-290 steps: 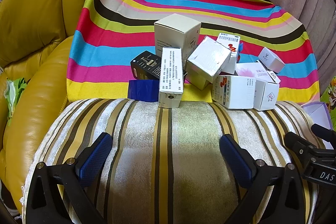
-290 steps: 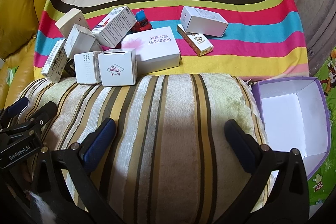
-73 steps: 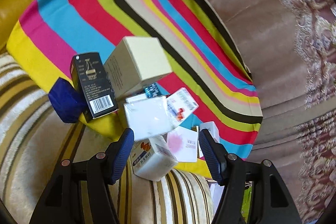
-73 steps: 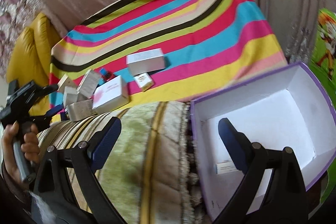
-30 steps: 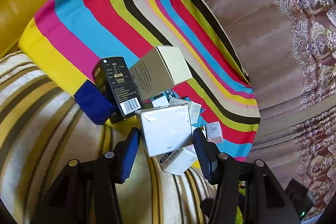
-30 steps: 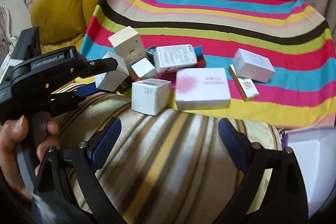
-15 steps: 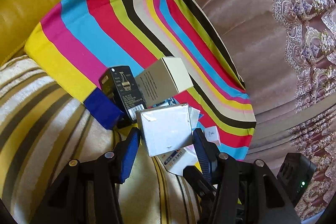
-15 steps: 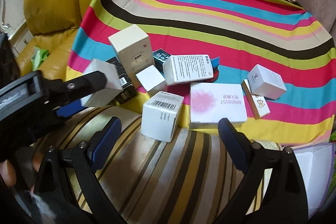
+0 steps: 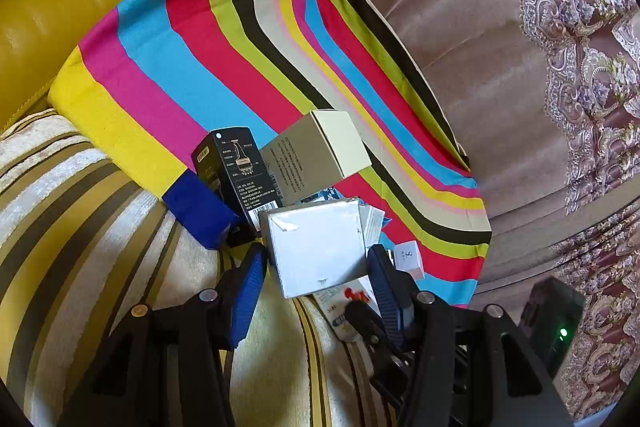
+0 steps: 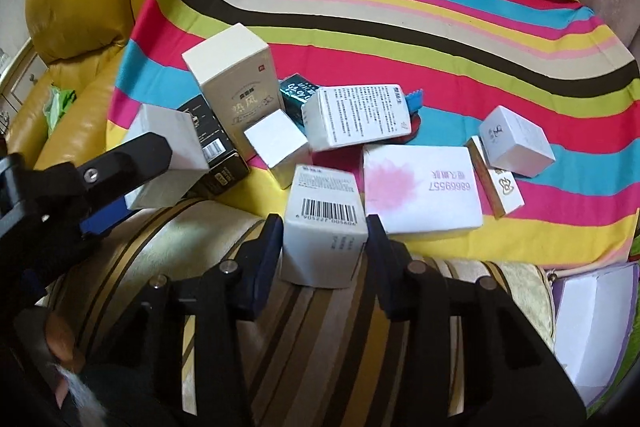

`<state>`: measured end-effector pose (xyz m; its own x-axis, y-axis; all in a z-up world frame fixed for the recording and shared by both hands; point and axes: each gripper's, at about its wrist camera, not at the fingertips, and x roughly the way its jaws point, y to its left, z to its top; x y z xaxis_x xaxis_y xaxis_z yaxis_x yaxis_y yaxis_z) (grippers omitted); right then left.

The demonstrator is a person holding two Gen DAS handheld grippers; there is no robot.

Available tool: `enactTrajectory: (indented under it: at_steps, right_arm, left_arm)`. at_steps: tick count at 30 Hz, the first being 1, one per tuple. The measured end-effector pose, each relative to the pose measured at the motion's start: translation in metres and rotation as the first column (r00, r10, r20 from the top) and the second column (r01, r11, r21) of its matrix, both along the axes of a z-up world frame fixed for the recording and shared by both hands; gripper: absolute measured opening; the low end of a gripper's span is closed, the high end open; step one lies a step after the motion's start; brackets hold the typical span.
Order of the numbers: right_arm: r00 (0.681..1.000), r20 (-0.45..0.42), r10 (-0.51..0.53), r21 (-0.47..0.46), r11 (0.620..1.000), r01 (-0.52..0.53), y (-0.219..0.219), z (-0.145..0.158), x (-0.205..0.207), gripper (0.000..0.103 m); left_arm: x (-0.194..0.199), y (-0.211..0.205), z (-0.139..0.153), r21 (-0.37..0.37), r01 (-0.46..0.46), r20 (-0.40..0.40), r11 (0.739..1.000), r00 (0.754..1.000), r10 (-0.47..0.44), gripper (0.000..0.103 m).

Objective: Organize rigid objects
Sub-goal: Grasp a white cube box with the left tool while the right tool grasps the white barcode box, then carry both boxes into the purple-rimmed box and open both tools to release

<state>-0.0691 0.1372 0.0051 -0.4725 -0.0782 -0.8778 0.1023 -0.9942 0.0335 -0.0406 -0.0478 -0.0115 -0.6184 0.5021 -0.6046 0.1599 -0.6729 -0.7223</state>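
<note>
Left gripper (image 9: 316, 267) pinching a plain white box (image 9: 318, 247) between its blue pads. Right gripper (image 10: 324, 247) clamped on a barcoded white box (image 10: 324, 227); beyond it, loose cartons on the striped cloth (image 10: 400, 39); purple-rimmed bin (image 10: 592, 327) to its right.

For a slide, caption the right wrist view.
Right gripper closes on a barcoded white box while the left gripper holds another.
</note>
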Motion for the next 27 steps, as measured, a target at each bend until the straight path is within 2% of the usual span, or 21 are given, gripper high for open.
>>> enactTrajectory:
  at_steps: [15,22,27]
  right_arm:
    - [0.996,-0.086,-0.015,-0.081,0.997,0.008,0.027,0.025,0.048,0.045]
    - [0.991,-0.105,-0.081,-0.134,0.989,0.066,0.057,0.033,0.063,0.045]
    - [0.985,-0.106,-0.136,-0.173,0.978,0.116,0.085,0.036,0.072,0.045]
  left_arm:
    - [0.008,0.021,0.012,-0.074,0.054,-0.026,0.996,0.998,-0.056,0.053]
    - [0.008,0.044,0.018,-0.121,0.113,-0.024,0.986,0.993,-0.117,0.053]
    - [0.005,0.072,0.022,-0.167,0.179,-0.022,0.97,0.982,-0.185,0.053]
